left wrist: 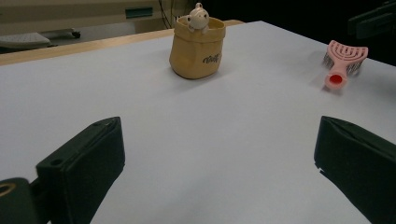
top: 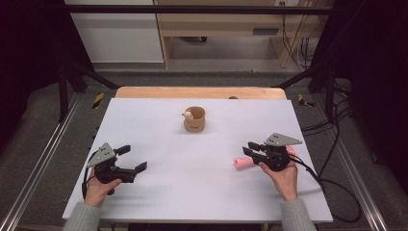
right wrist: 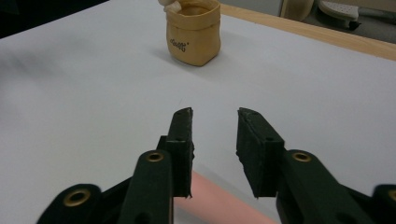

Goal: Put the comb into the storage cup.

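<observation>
A tan sack-shaped pot (top: 195, 120) with a small white figure on its rim stands at the table's middle back; it also appears as the pot (left wrist: 197, 46) and the pot (right wrist: 194, 35). A pink hairbrush (top: 241, 163) lies at the right, its head partly hidden by the right hand. My left gripper (top: 133, 158) hovers at the front left, wide open and empty, as the left gripper (left wrist: 217, 128) shows. My right gripper (top: 250, 148) sits over the brush. In its own view the right gripper (right wrist: 215, 116) is open with a narrow gap, and the pink handle (right wrist: 219, 203) lies below the jaws.
The white tabletop (top: 202, 192) has a wooden strip (top: 199, 92) along its far edge. Cables (top: 337, 192) trail off the right side. Metal rails (top: 33, 173) run along both sides. The brush (left wrist: 343, 63) lies far right in the left gripper view.
</observation>
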A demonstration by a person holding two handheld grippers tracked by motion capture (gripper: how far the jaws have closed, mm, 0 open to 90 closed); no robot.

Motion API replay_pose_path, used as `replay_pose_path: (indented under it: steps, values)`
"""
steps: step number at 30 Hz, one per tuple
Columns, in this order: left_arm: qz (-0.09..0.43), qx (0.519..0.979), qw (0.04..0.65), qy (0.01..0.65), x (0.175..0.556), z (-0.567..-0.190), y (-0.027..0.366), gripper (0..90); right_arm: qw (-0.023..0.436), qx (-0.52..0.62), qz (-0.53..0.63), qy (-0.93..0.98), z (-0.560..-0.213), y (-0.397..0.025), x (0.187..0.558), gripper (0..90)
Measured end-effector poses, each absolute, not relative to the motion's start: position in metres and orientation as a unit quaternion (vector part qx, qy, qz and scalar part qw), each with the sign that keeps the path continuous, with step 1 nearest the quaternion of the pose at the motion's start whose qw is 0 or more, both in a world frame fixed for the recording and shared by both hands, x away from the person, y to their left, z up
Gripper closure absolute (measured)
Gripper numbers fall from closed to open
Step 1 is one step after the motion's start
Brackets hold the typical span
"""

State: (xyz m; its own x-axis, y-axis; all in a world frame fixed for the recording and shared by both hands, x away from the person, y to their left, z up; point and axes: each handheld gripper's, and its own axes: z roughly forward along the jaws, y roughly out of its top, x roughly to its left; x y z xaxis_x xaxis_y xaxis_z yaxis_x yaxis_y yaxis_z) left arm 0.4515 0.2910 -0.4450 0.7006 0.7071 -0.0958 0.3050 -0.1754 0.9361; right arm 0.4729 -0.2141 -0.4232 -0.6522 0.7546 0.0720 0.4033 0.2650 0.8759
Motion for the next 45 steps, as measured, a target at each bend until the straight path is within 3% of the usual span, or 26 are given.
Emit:
replay_pose_path:
  steps: [5,16,45]
  values:
    - [0.185,0.744,0.545,0.34,0.451,-0.445,0.291,1.8,0.162,0.379,0.46,0.787,-0.426,-0.208,0.477,78.3]
    - [0.185,0.743,0.546,0.341,0.452,-0.445,0.292,2.0,0.158,0.393,0.443,0.79,-0.431,-0.204,0.48,89.8]
    - [0.184,0.747,0.54,0.341,0.453,-0.448,0.291,1.9,0.142,0.397,0.383,0.822,-0.451,-0.191,0.489,90.0]
